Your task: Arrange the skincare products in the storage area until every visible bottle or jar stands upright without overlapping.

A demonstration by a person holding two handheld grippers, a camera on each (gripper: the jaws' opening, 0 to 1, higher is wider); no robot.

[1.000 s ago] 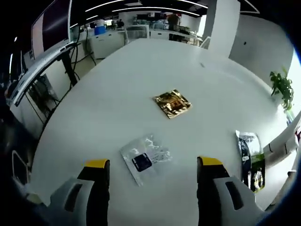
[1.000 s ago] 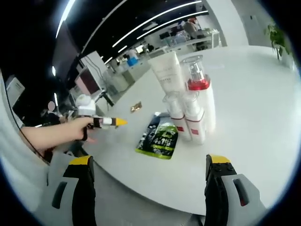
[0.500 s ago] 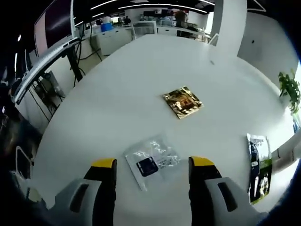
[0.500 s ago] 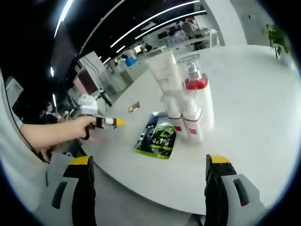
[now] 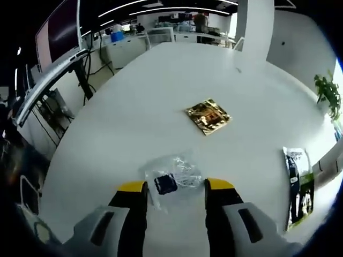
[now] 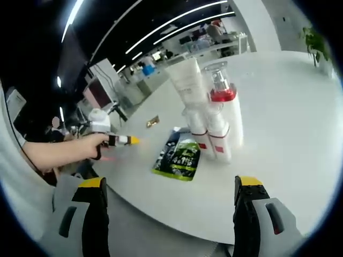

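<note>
In the left gripper view the left tongs (image 5: pixel 175 186) hang low over the white desk (image 5: pixel 161 91), their yellow-tipped jaws drawn narrow but not met; a clear sachet (image 5: pixel 170 180) with a dark label lies flat on the desk right between the jaw tips, and whether the tips touch its crinkled edges cannot be told; ahead of the tongs and a little to their right a gold foil sachet (image 5: pixel 208 116) lies flat, well apart from the clear one; far off to the right of the tongs, near the desk edge, a black-and-green pouch (image 5: pixel 299 184) lies flat.

In the right gripper view the right tongs (image 6: pixel 171 187) stand wide apart and hold nothing, raised before the near edge of the desk (image 6: pixel 278 118); ahead of them, between the lines of the two jaws, a cluster of skincare products stands upright and close together: a tall white tube (image 6: pixel 188 81) at the back, a pump bottle (image 6: pixel 224 101) with a clear cap and red collar beside it, and two small bottles (image 6: pixel 210 135) with red labels in front; the same black-and-green pouch (image 6: pixel 178 157) lies flat just left of the small bottles; the small gold sachet (image 6: pixel 153 121) lies farther off; to the left of the tongs a hand (image 6: pixel 88 144) holds the left gripper, its yellow tip (image 6: pixel 133 140) pointing toward the desk.
</note>
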